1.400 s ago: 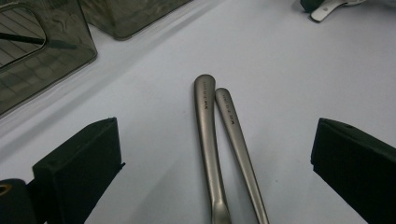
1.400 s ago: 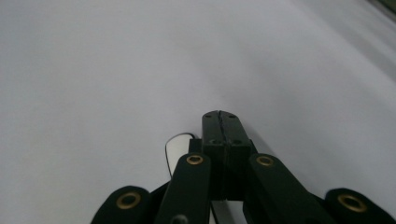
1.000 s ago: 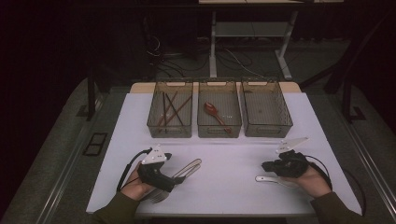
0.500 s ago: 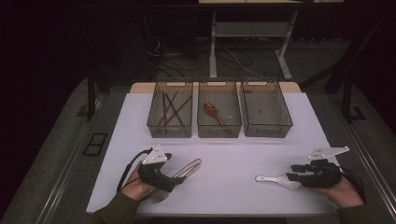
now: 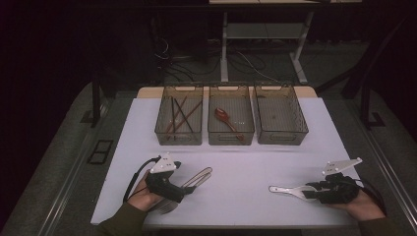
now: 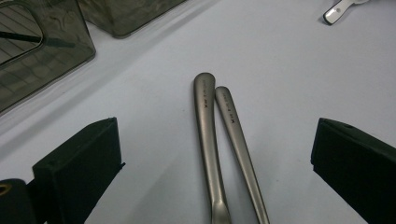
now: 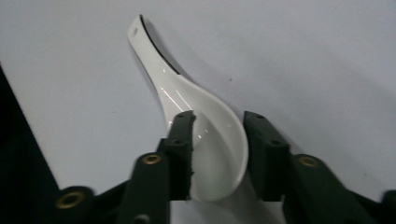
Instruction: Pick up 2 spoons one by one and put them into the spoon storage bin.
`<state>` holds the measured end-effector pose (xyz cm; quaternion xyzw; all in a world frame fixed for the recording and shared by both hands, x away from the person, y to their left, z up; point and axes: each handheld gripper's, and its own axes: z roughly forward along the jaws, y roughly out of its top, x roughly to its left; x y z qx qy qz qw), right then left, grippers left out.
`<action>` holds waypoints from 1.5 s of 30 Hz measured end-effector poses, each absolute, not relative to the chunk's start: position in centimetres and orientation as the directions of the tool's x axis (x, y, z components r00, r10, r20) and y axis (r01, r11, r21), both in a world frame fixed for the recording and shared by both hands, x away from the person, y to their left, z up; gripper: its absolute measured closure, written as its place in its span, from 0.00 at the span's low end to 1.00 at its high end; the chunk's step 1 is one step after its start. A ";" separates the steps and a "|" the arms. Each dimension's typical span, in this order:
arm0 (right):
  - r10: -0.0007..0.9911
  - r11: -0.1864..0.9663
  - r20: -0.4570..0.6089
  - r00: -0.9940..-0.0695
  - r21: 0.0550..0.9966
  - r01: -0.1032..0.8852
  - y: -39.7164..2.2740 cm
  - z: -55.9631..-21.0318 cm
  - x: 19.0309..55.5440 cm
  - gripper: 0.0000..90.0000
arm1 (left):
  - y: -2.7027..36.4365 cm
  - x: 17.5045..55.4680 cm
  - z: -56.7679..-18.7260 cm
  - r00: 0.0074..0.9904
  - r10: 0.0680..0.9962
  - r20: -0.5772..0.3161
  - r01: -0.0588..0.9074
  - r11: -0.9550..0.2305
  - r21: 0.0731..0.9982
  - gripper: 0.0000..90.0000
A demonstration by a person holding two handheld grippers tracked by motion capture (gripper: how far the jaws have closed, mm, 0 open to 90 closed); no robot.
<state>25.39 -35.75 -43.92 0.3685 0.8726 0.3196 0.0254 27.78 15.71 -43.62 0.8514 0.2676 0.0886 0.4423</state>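
Note:
A white ceramic spoon [image 5: 285, 189] lies on the white table [image 5: 246, 162] near its front right edge. My right gripper [image 5: 309, 192] has just been closing on it. In the right gripper view the pads of that gripper [image 7: 218, 126] sit against both sides of the spoon's [image 7: 187, 93] bowl, and the handle points away. My left gripper [image 5: 186, 189] rests at the front left. Its jaws [image 6: 215, 154] stand wide apart around two metal utensil handles [image 6: 210, 130] lying side by side and touch neither. These metal utensils [image 5: 200, 176] point towards the table's middle.
Three clear bins stand in a row at the back. The left bin [image 5: 178, 138] holds dark and brown chopsticks [image 5: 179, 115], the middle bin [image 5: 230, 138] a red-brown spoon [image 5: 226, 118]. Nothing visible lies in the right bin [image 5: 282, 139]. The floor around is dark.
My right hand has slid to the right along the front edge. Its jaws now sit at the spoon's bowl end. The left hand and the metal utensils have stayed put.

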 end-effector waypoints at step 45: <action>0.593 0.509 0.130 -0.795 0.705 0.495 -31.1 -39.5 31.5 0.91 | 15.6 27.8 -43.7 0.840 0.535 -0.092 0.381 -0.461 0.802 0.01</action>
